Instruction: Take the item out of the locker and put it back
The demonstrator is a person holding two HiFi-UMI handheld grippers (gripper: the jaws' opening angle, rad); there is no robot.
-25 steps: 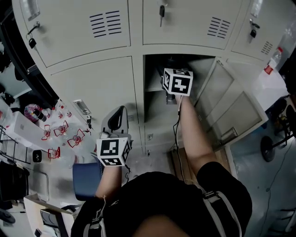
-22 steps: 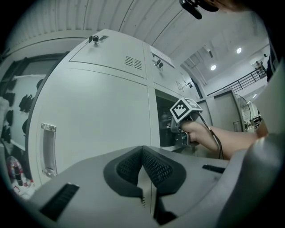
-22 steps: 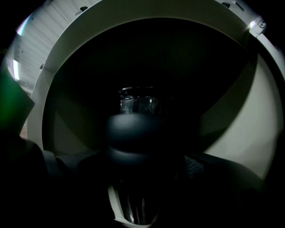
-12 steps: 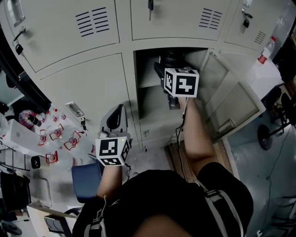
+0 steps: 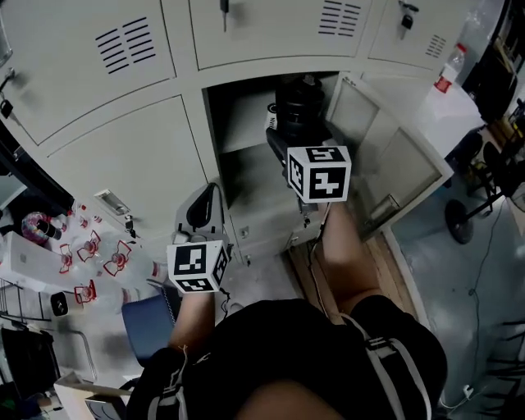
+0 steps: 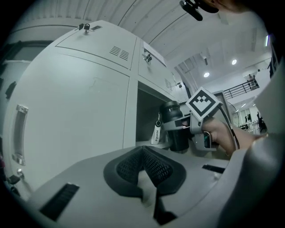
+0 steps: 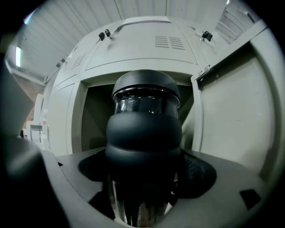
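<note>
A black bottle (image 5: 299,111) with a dark lid and a clear band below it is held upright in front of the open locker compartment (image 5: 246,123). My right gripper (image 5: 289,139) is shut on the bottle (image 7: 144,133), its jaws round the thick rubber sleeve; the right gripper (image 7: 143,171) sits just outside the opening. The left gripper view shows the bottle (image 6: 176,127) with a white strap tag, at the locker's mouth. My left gripper (image 5: 205,209) hangs low at the left, before a closed door, shut and empty; its pads (image 6: 156,167) meet.
The locker door (image 5: 385,164) stands swung open to the right. Closed lockers with keys (image 5: 223,8) surround the opening. A blue chair (image 5: 148,320) and a table of red-and-white items (image 5: 90,254) lie at the lower left. A wheeled stand (image 5: 467,213) is at right.
My right gripper has drawn back out of the locker with the bottle, which now shows fully in front of the opening. The left gripper has stayed put.
</note>
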